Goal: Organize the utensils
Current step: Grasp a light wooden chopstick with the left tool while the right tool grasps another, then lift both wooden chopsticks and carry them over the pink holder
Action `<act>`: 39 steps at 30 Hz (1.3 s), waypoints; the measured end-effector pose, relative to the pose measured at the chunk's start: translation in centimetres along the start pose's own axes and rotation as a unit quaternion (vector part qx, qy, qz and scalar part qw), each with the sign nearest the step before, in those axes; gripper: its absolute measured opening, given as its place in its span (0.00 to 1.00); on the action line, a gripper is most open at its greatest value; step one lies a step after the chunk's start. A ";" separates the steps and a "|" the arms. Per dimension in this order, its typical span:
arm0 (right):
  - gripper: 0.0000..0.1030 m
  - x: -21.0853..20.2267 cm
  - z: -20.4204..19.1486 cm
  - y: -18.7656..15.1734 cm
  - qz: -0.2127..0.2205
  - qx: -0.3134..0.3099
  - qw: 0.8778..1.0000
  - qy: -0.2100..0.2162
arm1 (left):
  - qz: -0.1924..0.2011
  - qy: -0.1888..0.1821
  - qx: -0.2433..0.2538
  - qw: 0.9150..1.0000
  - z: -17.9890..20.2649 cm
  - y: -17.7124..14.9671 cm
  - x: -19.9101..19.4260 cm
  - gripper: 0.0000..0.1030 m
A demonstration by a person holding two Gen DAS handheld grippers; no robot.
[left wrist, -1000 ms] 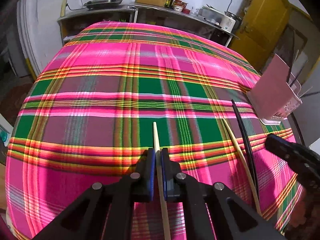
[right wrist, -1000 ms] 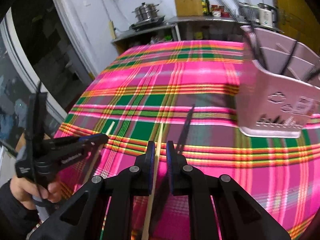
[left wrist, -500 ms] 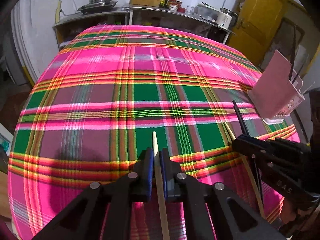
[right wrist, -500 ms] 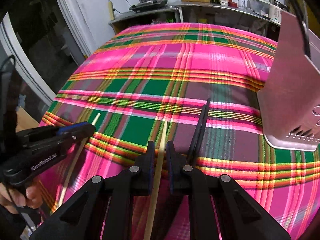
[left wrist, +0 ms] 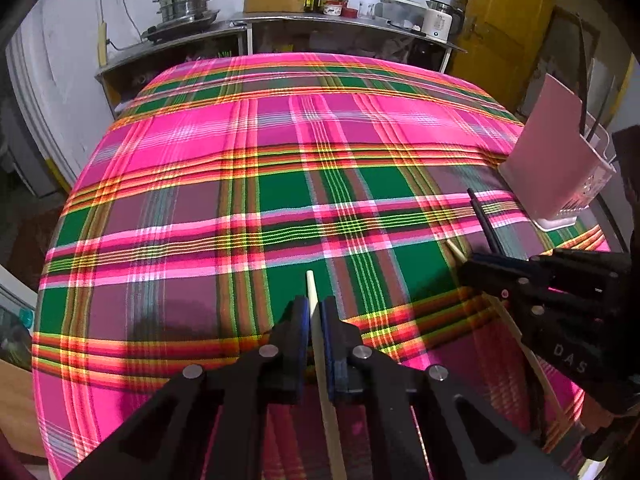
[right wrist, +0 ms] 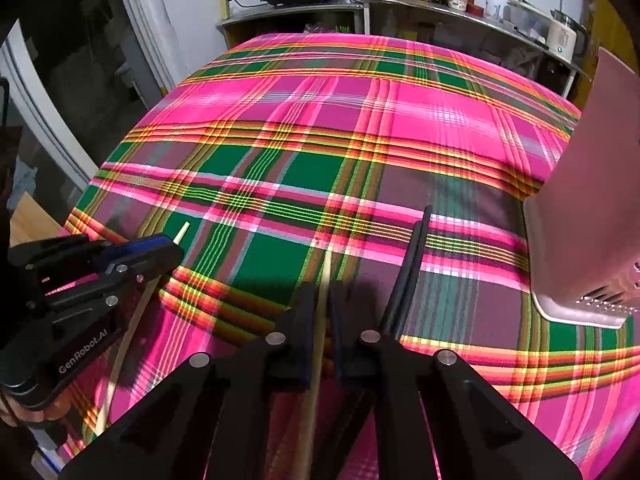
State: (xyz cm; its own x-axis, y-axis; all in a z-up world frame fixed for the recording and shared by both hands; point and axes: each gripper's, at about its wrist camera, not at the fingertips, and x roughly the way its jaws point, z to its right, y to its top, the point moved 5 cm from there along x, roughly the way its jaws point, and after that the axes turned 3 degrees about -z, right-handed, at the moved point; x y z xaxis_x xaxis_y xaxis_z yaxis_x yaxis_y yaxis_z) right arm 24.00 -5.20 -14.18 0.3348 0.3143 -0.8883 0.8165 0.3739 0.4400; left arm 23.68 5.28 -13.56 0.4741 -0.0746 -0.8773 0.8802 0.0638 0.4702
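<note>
**Both grippers clamp a pale chopstick over the plaid cloth**

A plaid cloth [left wrist: 280, 184] in pink, green and yellow covers the worktop and fills most of both views. Behind it, along the white wall, runs a metal counter [left wrist: 340, 24] carrying a stacked steel steamer [left wrist: 184, 0], bottles and a white kettle [left wrist: 438, 24]. A yellow door [left wrist: 508, 12] stands at the back right.

A pink utensil holder [left wrist: 556, 164] stands upright on the cloth at the right edge, with dark sticks rising from it; its perforated base shows in the right wrist view [right wrist: 588, 216].

The left gripper [left wrist: 315, 312] points down at the cloth near the front edge, its fingers closed on a pale chopstick [left wrist: 311, 286] whose tip pokes out just past them. In the right wrist view the same gripper [right wrist: 170, 246] sits low at the left, the stick's tip [right wrist: 182, 234] showing beyond it.

The right gripper [right wrist: 322, 296] has just been closing, and its fingers now pinch a second pale chopstick [right wrist: 327, 268] that runs forward between them. Seen from the left wrist, this gripper [left wrist: 464, 272] lies to the right with that stick's tip [left wrist: 454, 248] emerging.

A pair of black chopsticks [right wrist: 412, 260] lies on the cloth just right of the right gripper, between it and the holder, pointing away from the camera [left wrist: 482, 220].
</note>
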 end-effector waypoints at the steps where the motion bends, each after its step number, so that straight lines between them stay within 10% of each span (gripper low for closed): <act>1: 0.06 -0.2 0.0 0.1 0.002 0.002 1.000 0.006 | -0.002 -0.006 -0.003 1.000 0.0 0.1 0.0 0.05; 39: 0.06 -18.3 1.3 1.3 0.182 0.027 0.983 0.005 | 0.132 -0.102 0.018 0.986 3.9 4.0 -16.6 0.05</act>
State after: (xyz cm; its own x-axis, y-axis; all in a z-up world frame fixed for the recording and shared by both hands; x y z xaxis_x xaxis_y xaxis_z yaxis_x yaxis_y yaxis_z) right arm 19.55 -11.64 2.52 0.6054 0.4276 -0.6713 0.6672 0.1872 0.7210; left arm 19.43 2.86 3.22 0.6786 -0.2580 -0.6877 0.7235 0.0735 0.6864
